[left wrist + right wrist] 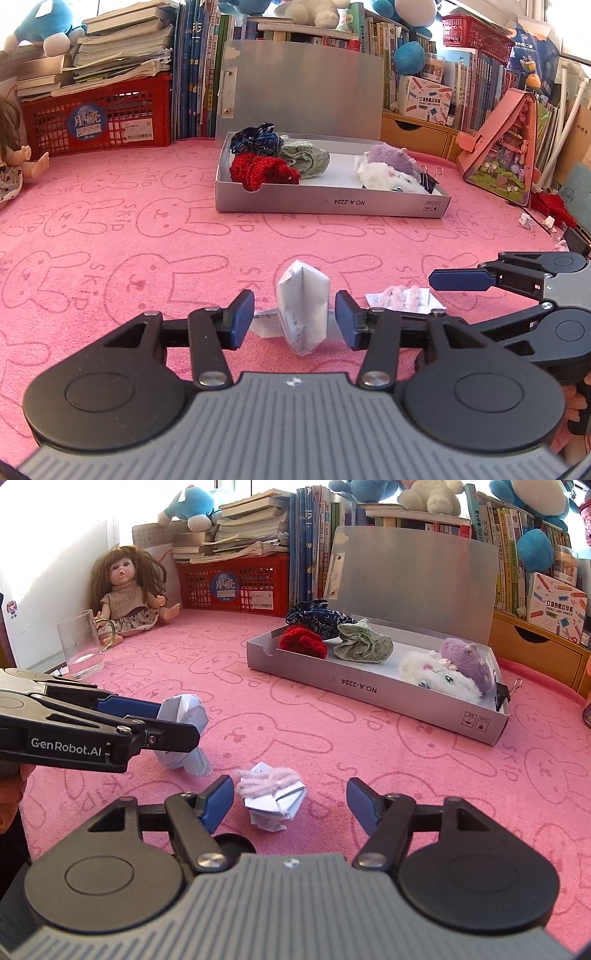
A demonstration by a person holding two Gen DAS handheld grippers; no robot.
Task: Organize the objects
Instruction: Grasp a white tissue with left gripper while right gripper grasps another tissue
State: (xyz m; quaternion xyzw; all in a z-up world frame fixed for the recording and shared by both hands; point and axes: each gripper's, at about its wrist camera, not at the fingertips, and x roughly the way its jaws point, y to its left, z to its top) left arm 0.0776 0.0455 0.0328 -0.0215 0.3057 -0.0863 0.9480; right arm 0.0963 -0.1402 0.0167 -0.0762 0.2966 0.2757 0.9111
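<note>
Left hand-held gripper [294,319]: jaws partly apart, one on each side of a folded white paper piece [303,308]; a gap shows at both pads, so it has no hold on it.
Right hand-held gripper [290,800]: jaws wide apart around a small folded paper with pink yarn [271,792] on top; neither pad touches it.
Folded white paper piece: stands upright on the tabletop [147,236], near the front edge of the left wrist view.
Paper with pink yarn: lies on the tabletop just to the right of the white paper piece, apart from it.
Grey box [373,690]: open, lid propped up behind it, well beyond both papers.
Box, left part: a dark blue scrunchie [317,618], a red knitted scrunchie [303,638] and a pale green scrunchie [364,642], bunched together.
Box, right part: a white plush item [439,674] touching a purple plush item [465,657]; black binder clips [430,177] at the end, possibly two, too small to count surely.
Glass cup [79,646]: upright at the far left, just beside a doll [129,590] sitting in the corner.
Backdrop: a red basket [99,118] under stacked books, upright books along the wall.
</note>
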